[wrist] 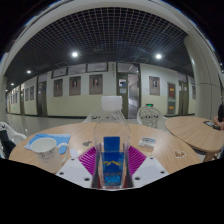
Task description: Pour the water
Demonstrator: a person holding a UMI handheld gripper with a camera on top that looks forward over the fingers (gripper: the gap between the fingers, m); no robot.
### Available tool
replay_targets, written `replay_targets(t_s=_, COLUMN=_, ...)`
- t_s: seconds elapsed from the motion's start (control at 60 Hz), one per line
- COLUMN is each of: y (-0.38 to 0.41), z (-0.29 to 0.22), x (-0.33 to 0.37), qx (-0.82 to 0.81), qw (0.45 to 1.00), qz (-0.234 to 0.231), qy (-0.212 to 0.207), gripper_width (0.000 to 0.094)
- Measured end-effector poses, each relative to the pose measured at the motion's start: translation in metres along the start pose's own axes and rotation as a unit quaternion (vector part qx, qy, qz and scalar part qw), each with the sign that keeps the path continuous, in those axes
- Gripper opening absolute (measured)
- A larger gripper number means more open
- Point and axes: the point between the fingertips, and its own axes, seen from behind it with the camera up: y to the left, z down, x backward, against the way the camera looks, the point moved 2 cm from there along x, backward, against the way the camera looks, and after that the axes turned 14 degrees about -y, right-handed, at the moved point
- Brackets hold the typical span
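I have the tool (112,160) closed on a blue cup (112,158), upright between its pink pads so nothing spills, above the wooden counter (170,148), with what looks like a white bowl (44,148) off left as the pouring target.

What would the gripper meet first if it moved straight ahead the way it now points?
Probably nothing close: the gripper has its jaws shut on a blue translucent plastic cup. Straight beyond it lies bare round wooden table, then a white chair, though depth is unclear.
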Motion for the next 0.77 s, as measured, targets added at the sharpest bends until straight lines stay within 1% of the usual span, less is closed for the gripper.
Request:
replay_targets(t_s=0.083, y=0.002, z=0.003, x=-0.001, qx=0.003, qw=1.000, qz=0.000, qy=0.015, gripper_width=0.0515)
replay_targets(t_s=0.133, y=0.007, z=0.004, x=-0.002, qx=0.007, qw=1.000, qz=0.000, qy=0.029, gripper_width=0.0691)
replay_targets(t_s=0.183, y=-0.006, z=-0.001, x=0.006, qx=0.014, qw=0.999, qz=0.003, qy=0.029, gripper_width=0.0868)
replay_targets(t_s=0.2, y=-0.006, z=-0.002, x=0.007, qx=0.016, qw=0.999, qz=0.005, qy=0.027, gripper_width=0.0865)
replay_targets(t_s=0.217, y=-0.005, z=-0.004, x=0.008, qx=0.019, qw=0.999, qz=0.007, qy=0.027, gripper_width=0.0843)
replay_targets(t_s=0.283, y=-0.003, z=-0.005, x=0.017, qx=0.031, qw=0.999, qz=0.013, qy=0.037, gripper_width=0.0843)
replay_targets(t_s=0.3, y=-0.006, z=0.004, x=0.028, qx=0.034, qw=0.999, qz=0.013, qy=0.040, gripper_width=0.0844)
replay_targets(t_s=0.367, y=0.005, z=0.002, x=0.042, qx=0.041, qw=0.998, qz=0.007, qy=0.051, gripper_width=0.0843)
replay_targets(t_s=0.4, y=0.007, z=0.003, x=0.060, qx=0.043, qw=0.998, qz=0.002, qy=0.053, gripper_width=0.0843)
replay_targets(t_s=0.483, y=0.027, z=-0.009, x=0.080, qx=0.036, qw=0.998, qz=-0.005, qy=0.052, gripper_width=0.0843)
replay_targets(t_s=0.517, y=0.036, z=-0.006, x=0.094, qx=0.027, qw=0.998, qz=-0.008, qy=0.054, gripper_width=0.0845)
replay_targets(t_s=0.583, y=0.064, z=-0.009, x=0.104, qx=0.008, qw=0.997, qz=-0.029, qy=0.064, gripper_width=0.0842)
replay_targets(t_s=0.6, y=0.076, z=-0.018, x=0.095, qx=0.000, qw=0.997, qz=-0.036, qy=0.065, gripper_width=0.0843)
replay_targets(t_s=0.617, y=0.082, z=-0.011, x=0.111, qx=-0.006, qw=0.997, qz=-0.041, qy=0.065, gripper_width=0.0843)
replay_targets(t_s=0.683, y=0.114, z=-0.016, x=0.115, qx=-0.028, qw=0.995, qz=-0.066, qy=0.070, gripper_width=0.0848)
replay_targets(t_s=0.7, y=0.114, z=-0.033, x=0.102, qx=-0.032, qw=0.994, qz=-0.075, qy=0.073, gripper_width=0.0848)
replay_targets(t_s=0.717, y=0.121, z=-0.035, x=0.103, qx=-0.036, qw=0.993, qz=-0.081, qy=0.074, gripper_width=0.0849)
replay_targets(t_s=0.767, y=0.148, z=-0.027, x=0.114, qx=-0.046, qw=0.991, qz=-0.100, qy=0.074, gripper_width=0.0848)
